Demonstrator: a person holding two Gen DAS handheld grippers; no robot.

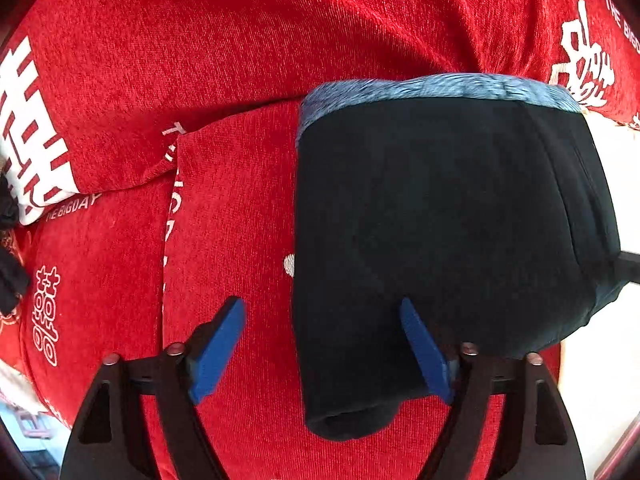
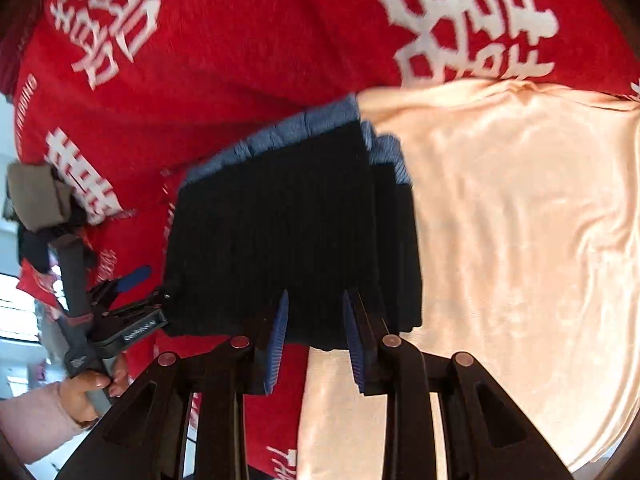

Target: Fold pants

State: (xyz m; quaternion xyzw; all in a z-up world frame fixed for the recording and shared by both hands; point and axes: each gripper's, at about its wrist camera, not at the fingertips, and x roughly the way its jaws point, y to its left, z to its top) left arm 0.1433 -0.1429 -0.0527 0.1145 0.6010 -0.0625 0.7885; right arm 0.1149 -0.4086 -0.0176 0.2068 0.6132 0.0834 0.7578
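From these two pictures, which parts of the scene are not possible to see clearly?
- Left wrist view: the right edge of the dark pants is cut off by the lens rim.
- Right wrist view: the near hem of the pants is hidden behind the right tool.
- Right wrist view: the left tool is small and blurred.
- Both views: what lies under the red cloth is covered.

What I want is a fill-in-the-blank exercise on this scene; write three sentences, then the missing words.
1. The folded black pants have a ___ waistband.
2. They lie on a ___ cloth printed with white characters.
3. The left gripper hangs over the pants' edge with its jaws ___.
Missing words: blue; red; open.
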